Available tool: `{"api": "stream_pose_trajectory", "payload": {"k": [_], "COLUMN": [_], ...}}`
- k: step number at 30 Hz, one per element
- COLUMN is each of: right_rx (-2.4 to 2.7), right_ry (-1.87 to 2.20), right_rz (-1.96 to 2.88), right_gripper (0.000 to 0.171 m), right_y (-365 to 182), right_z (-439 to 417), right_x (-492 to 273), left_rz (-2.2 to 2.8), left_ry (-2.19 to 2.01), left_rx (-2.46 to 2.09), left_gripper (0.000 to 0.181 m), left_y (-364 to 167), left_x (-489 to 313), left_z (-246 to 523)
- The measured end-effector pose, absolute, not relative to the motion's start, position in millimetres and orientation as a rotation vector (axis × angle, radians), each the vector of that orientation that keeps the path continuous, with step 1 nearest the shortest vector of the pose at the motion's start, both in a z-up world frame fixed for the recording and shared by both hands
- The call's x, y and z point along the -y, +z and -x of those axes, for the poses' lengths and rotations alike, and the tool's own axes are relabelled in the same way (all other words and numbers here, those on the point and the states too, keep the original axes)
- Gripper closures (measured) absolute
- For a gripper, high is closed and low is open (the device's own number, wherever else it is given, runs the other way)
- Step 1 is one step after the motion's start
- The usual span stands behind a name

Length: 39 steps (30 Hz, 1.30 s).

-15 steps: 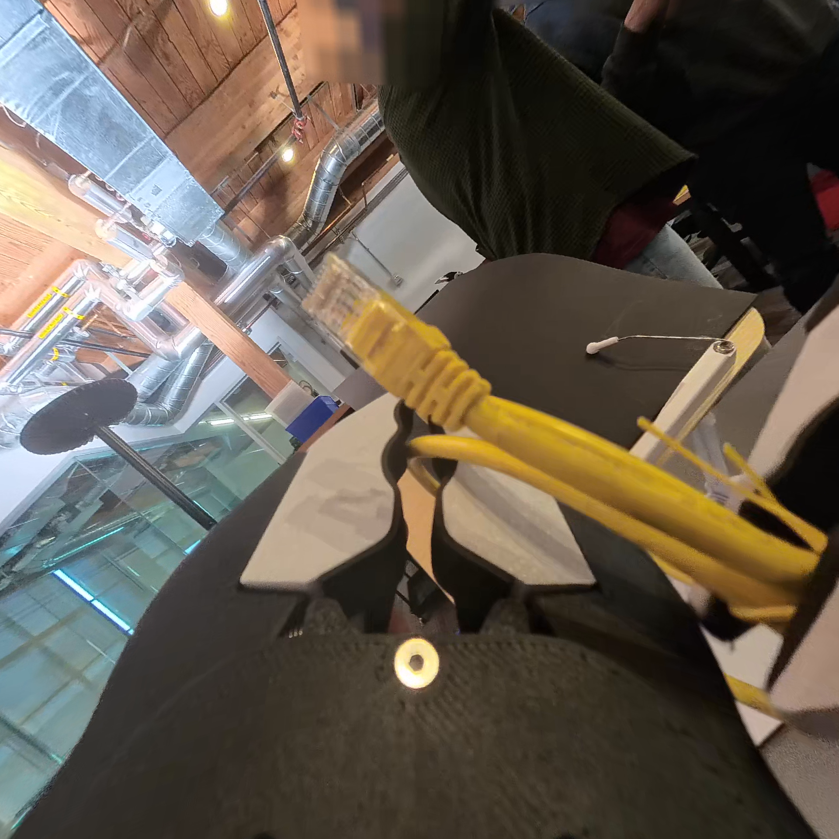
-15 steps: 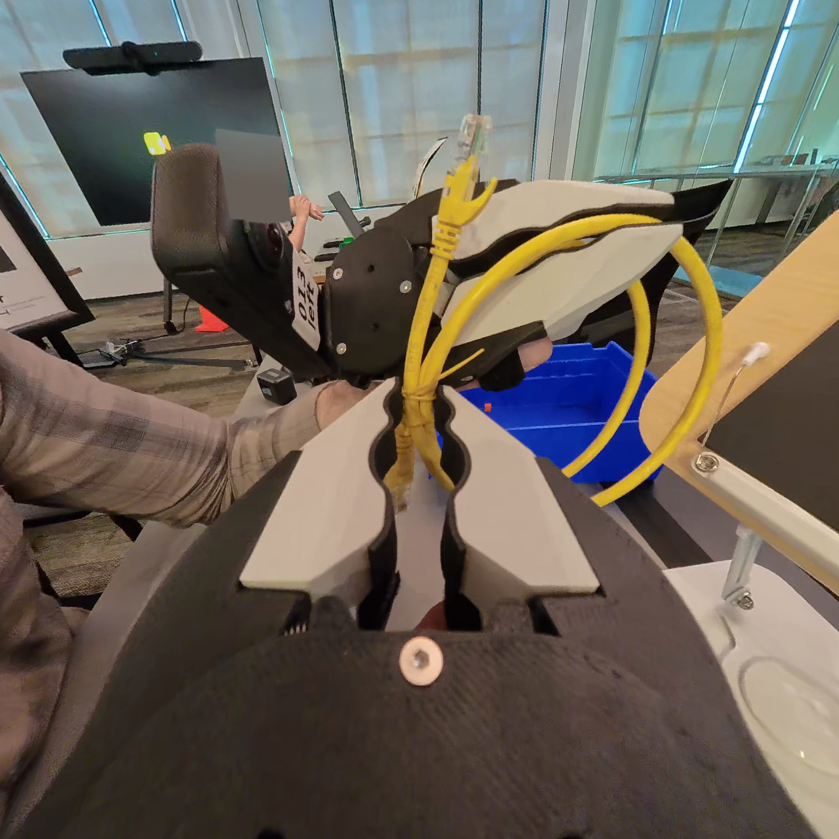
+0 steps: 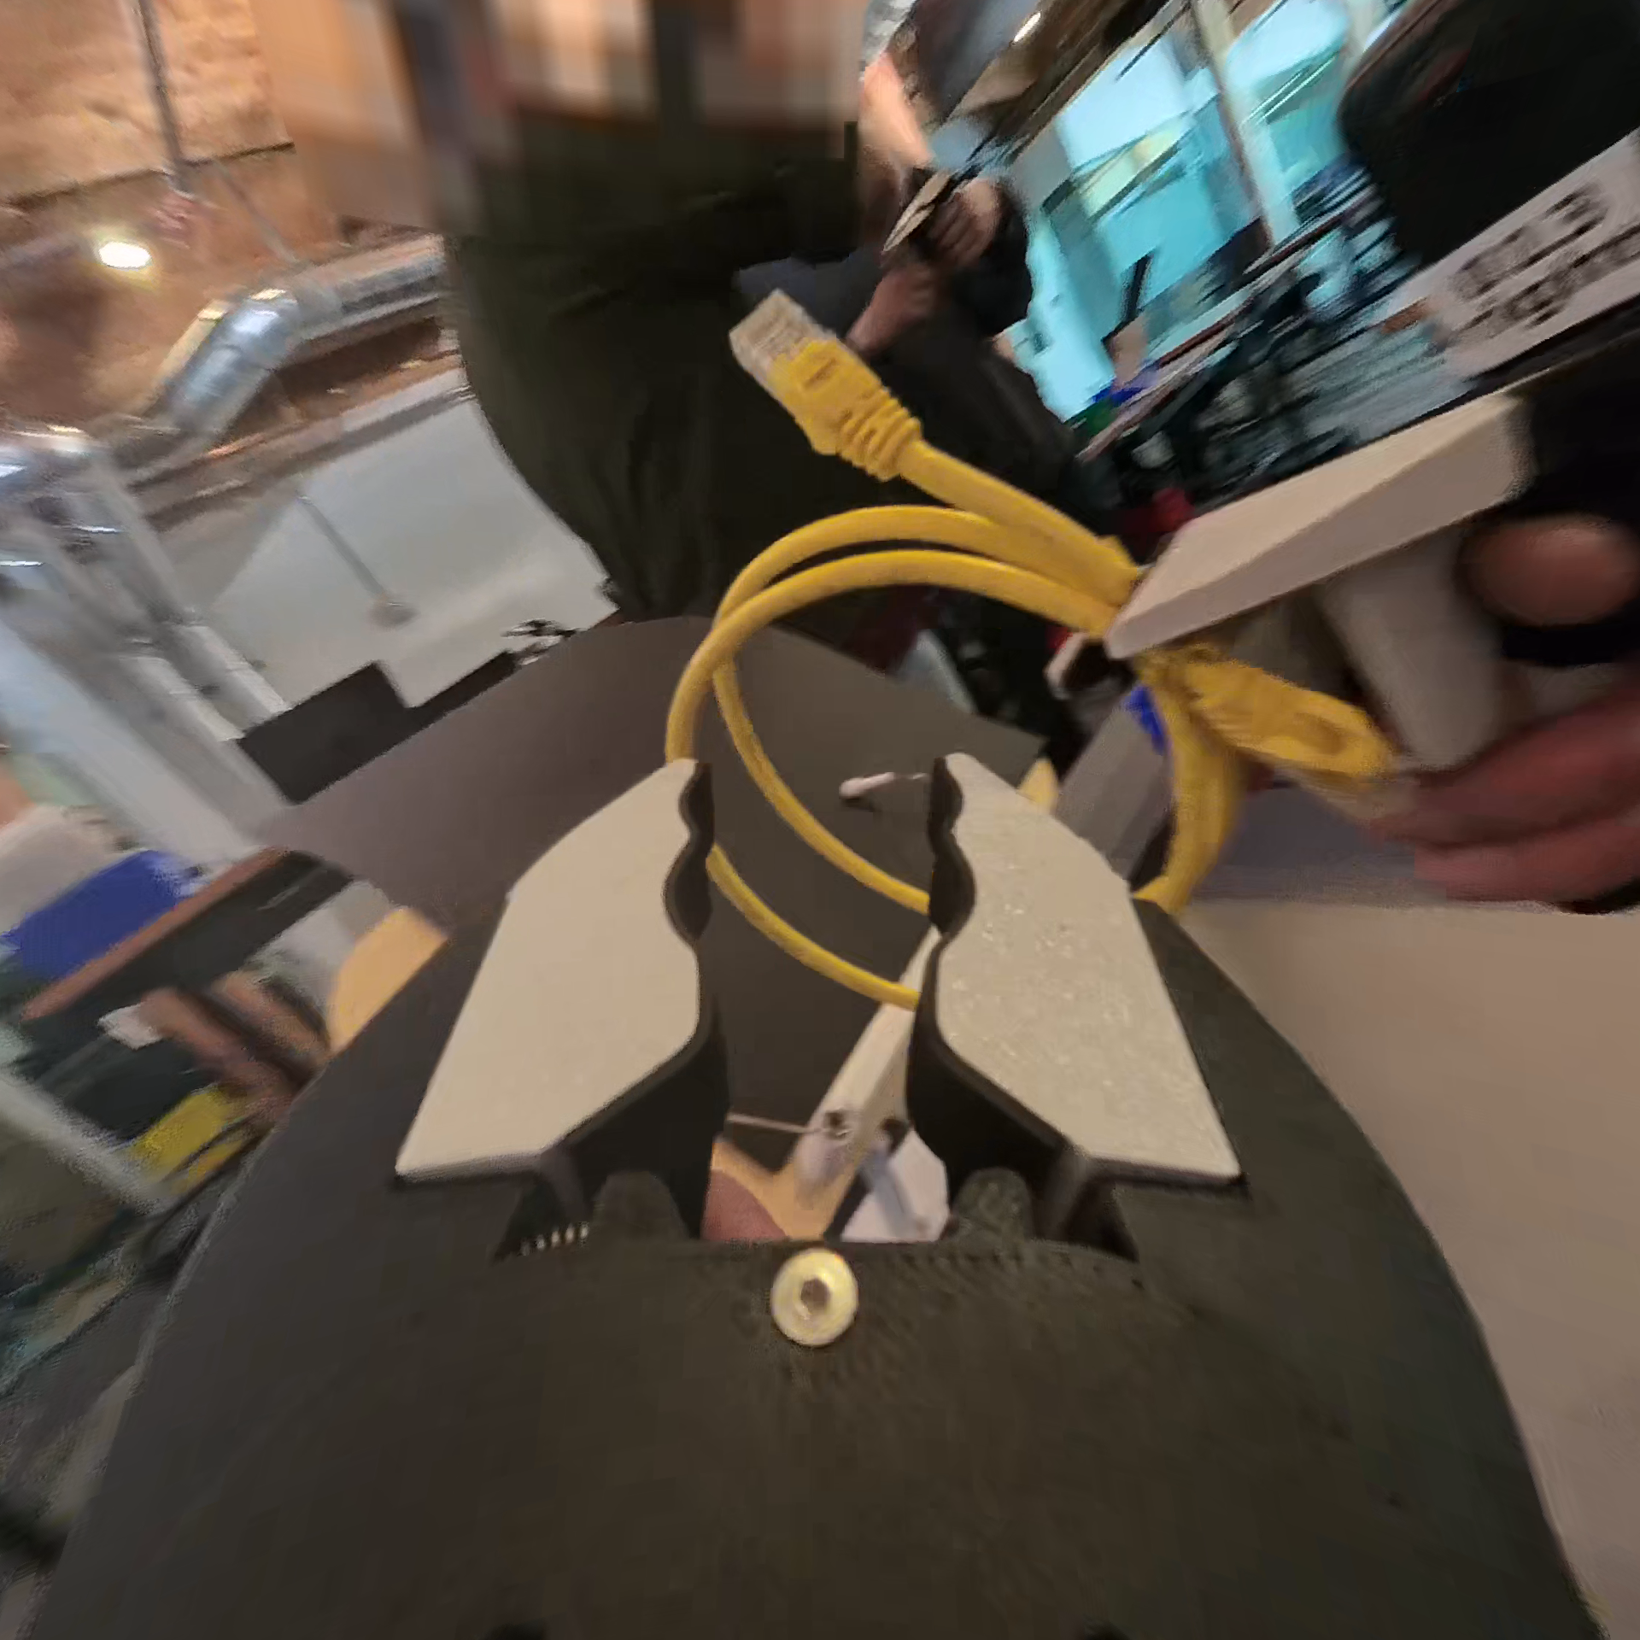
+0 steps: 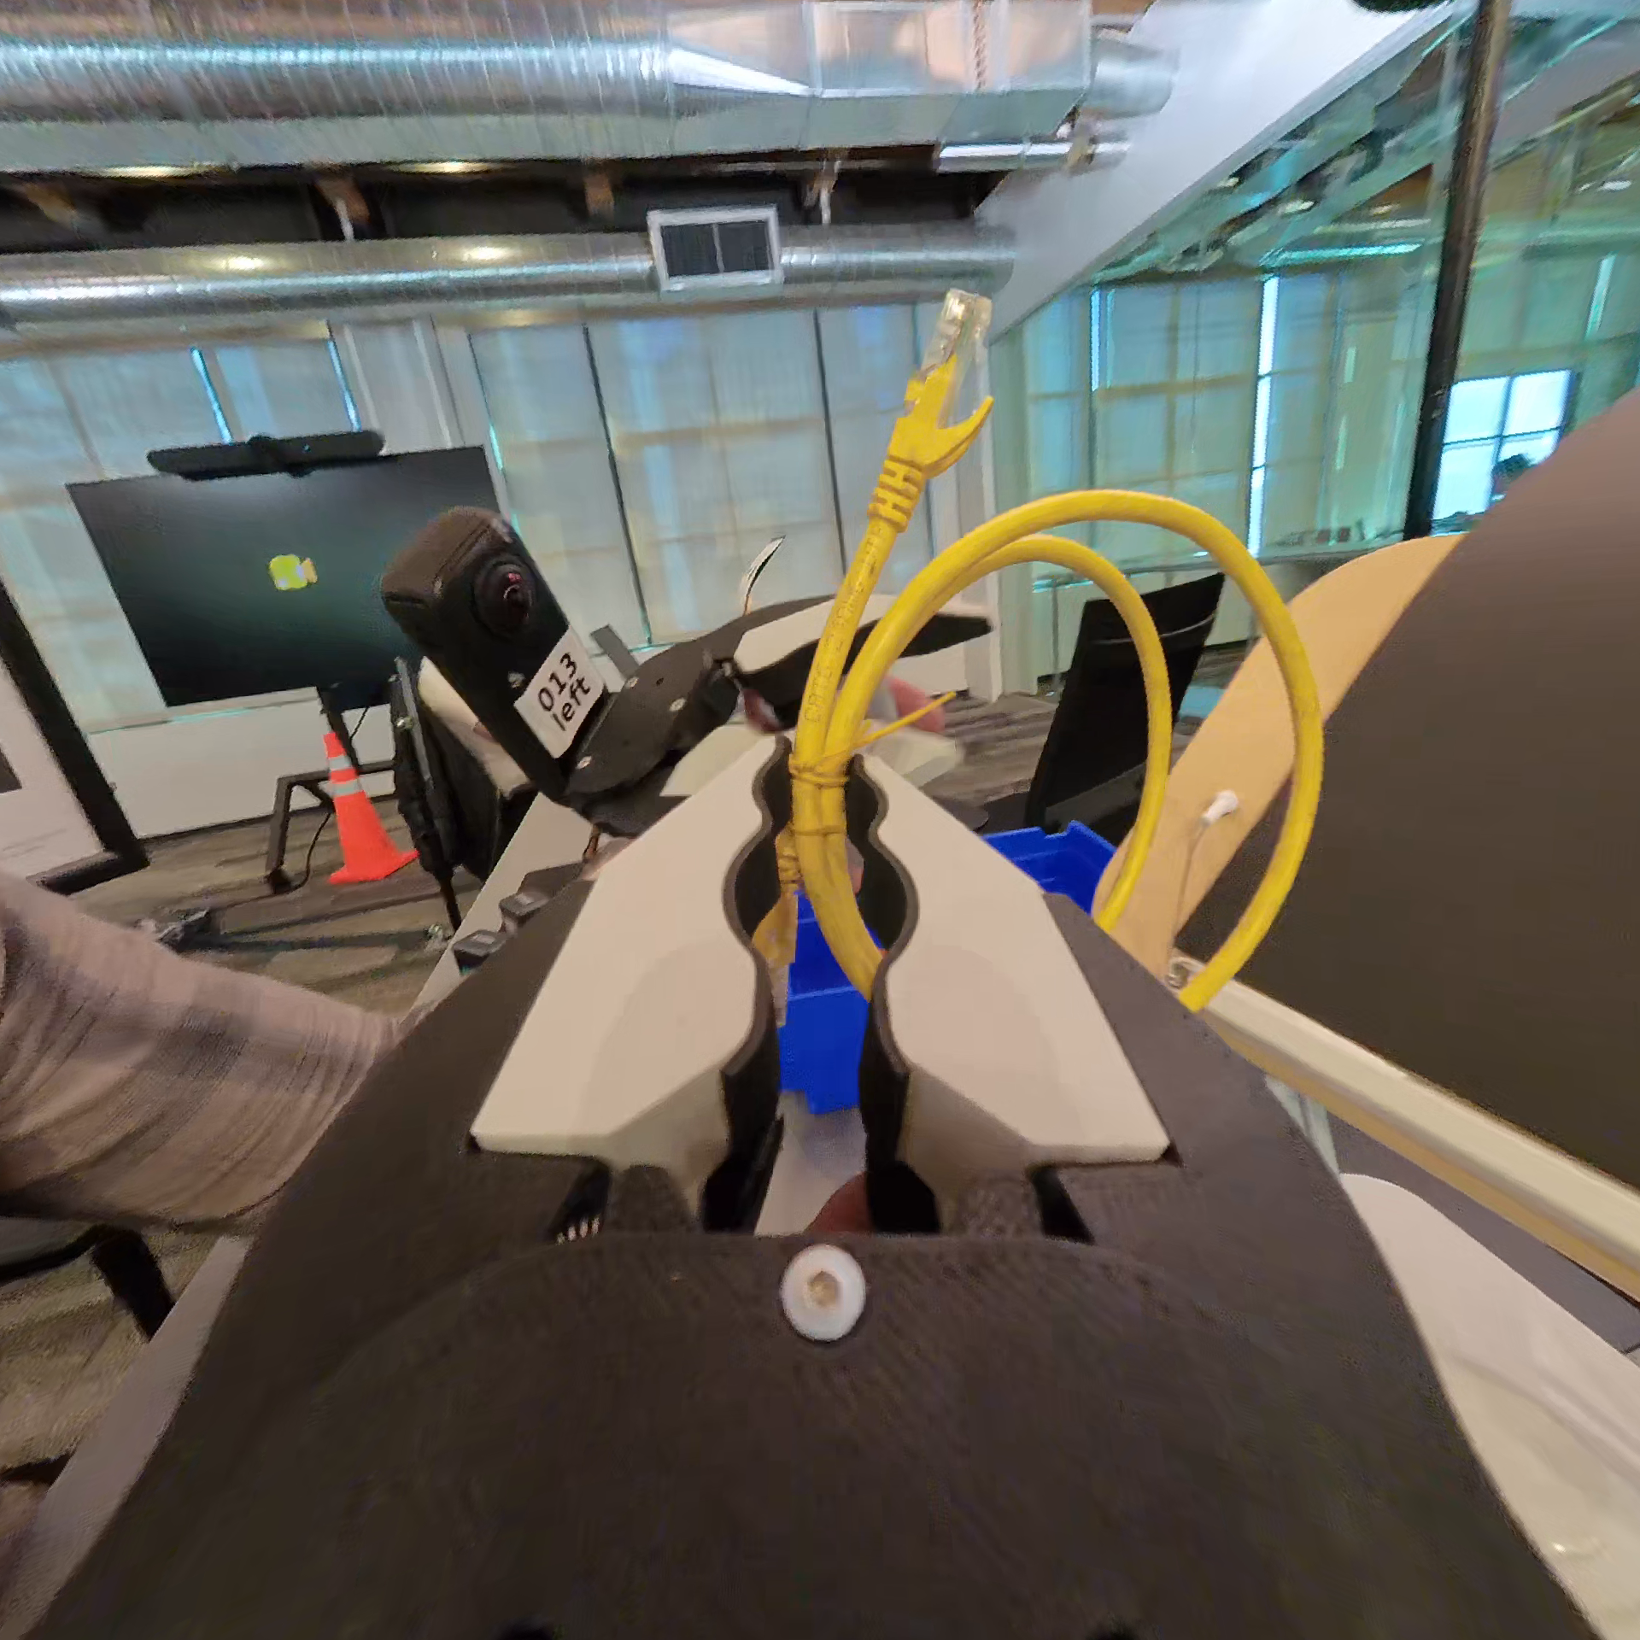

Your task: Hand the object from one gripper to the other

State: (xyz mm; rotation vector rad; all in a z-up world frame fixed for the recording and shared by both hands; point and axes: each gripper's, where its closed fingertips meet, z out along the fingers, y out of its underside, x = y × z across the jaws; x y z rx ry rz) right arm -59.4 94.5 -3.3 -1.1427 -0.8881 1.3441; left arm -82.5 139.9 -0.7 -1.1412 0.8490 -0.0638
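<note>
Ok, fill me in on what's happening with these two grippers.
A person holds a gripper in each hand and is passing a coiled yellow network cable between them. The right gripper has its jaws clamped on the tied part of the coil, one plug sticking up. The left gripper has its jaws open and grips nothing; in its own view the loop hangs just past them. The cable now sits with the right gripper alone.

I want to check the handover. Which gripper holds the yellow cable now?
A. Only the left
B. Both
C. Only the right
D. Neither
C: the right gripper is shut on the cable at its tied part, while the left gripper stands open and apart from it.
</note>
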Motion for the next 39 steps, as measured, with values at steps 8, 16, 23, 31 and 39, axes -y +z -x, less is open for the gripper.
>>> {"api": "stream_pose_trajectory", "payload": {"k": [8,16,23,31,39], "right_rx": [0.691,0.489,0.477,0.462,0.435], "right_ry": [1.431,1.550,1.598,1.630,1.652], "right_rz": [1.032,0.919,0.882,0.874,0.873], "right_gripper": [0.162,0.162,0.162,0.162,0.162], "right_y": [18.0,32.3,36.0,36.1,36.9], "right_z": [34.3,22.9,26.1,30.1,26.9], "right_x": [-110.4,-113.1,-104.7,-101.1,-104.1], "left_rz": [1.056,0.920,0.842,0.789,0.762], "left_ry": [-0.138,0.140,0.350,0.508,0.547], "left_rx": [-1.067,-0.997,-0.999,-0.897,-0.811], "left_gripper": [0.115,0.139,0.143,0.159,0.168], "left_y": [-18.3,-19.2,-26.0,-18.8,-5.1], "left_x": [-113.0,-117.6,-120.3,-124.7,-123.6], "left_z": [44.4,29.1,22.4,31.6,46.4]}}
